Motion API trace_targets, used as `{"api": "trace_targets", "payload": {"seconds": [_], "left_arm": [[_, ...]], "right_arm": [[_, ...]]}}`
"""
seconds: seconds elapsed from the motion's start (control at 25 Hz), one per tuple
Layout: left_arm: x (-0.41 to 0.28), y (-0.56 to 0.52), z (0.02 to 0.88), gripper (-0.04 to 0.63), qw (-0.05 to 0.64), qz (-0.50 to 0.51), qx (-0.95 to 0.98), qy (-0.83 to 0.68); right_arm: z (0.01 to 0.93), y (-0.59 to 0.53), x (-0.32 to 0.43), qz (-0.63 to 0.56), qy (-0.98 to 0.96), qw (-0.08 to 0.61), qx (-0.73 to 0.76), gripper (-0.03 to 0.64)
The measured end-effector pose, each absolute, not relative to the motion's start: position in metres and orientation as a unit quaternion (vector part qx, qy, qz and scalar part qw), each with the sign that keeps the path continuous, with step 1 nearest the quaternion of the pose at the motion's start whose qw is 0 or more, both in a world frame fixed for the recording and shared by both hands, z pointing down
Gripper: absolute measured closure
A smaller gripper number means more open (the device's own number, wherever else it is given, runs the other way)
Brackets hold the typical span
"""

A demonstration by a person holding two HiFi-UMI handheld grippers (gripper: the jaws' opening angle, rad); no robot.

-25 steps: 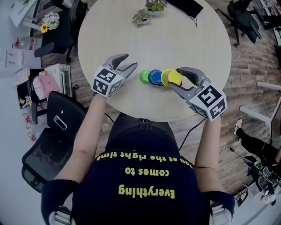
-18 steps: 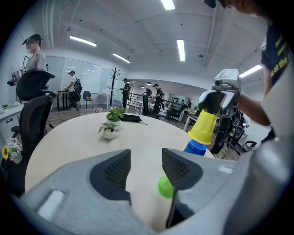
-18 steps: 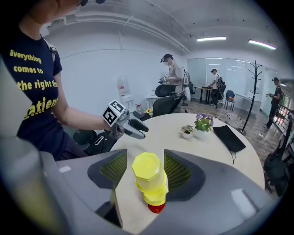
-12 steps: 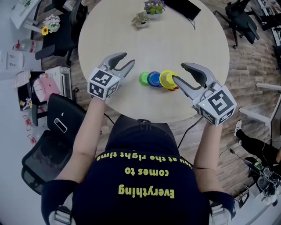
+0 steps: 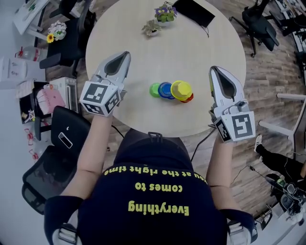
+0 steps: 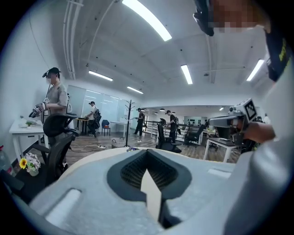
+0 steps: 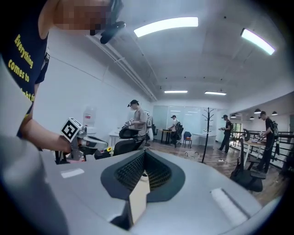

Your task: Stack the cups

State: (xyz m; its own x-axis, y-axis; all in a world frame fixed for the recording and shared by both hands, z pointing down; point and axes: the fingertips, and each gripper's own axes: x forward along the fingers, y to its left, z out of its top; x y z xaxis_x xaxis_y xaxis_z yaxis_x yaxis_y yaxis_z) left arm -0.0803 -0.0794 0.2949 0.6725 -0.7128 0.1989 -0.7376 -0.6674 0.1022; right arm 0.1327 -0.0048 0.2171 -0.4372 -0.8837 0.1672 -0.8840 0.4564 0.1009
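Four small cups lie in a row near the front of the round table [image 5: 143, 57]: green [image 5: 155, 89], blue [image 5: 166, 90], yellow [image 5: 180, 88], with a red one [image 5: 189, 98] partly under the yellow. My left gripper [image 5: 125, 56] hangs raised to the left of the row. My right gripper [image 5: 214, 71] is raised to the right. Both have just closed and are shut on nothing, apart from the cups. In the left gripper view the jaws [image 6: 148, 156] meet with only the room beyond. The right gripper view shows the same [image 7: 143, 158].
Two small potted plants [image 5: 165, 12] [image 5: 151, 28] and a dark flat pad [image 5: 193, 12] sit at the table's far edge. A black office chair [image 5: 62, 139] stands at my left. Several people and desks fill the room in both gripper views.
Both grippers drew away from the cups, rose and tilted toward level. Their jaws went from wide open to shut with nothing in them. The cups stayed in place.
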Motion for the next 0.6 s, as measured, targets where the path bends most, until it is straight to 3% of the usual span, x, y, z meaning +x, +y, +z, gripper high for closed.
{"api": "trace_targets", "payload": {"seconds": [0.2,0.6], "left_arm": [[-0.083,-0.08,0.271,0.592,0.063,0.056,0.907,-0.412],[-0.087,-0.074,0.25,0.592,0.035,0.036,0.9,-0.432]], "right_arm": [[0.206,-0.002,0.15,-0.005,-0.824,0.047,0.565,0.606],[0.212,0.004,0.156,-0.026,-0.806,0.056,0.589,0.606]]}}
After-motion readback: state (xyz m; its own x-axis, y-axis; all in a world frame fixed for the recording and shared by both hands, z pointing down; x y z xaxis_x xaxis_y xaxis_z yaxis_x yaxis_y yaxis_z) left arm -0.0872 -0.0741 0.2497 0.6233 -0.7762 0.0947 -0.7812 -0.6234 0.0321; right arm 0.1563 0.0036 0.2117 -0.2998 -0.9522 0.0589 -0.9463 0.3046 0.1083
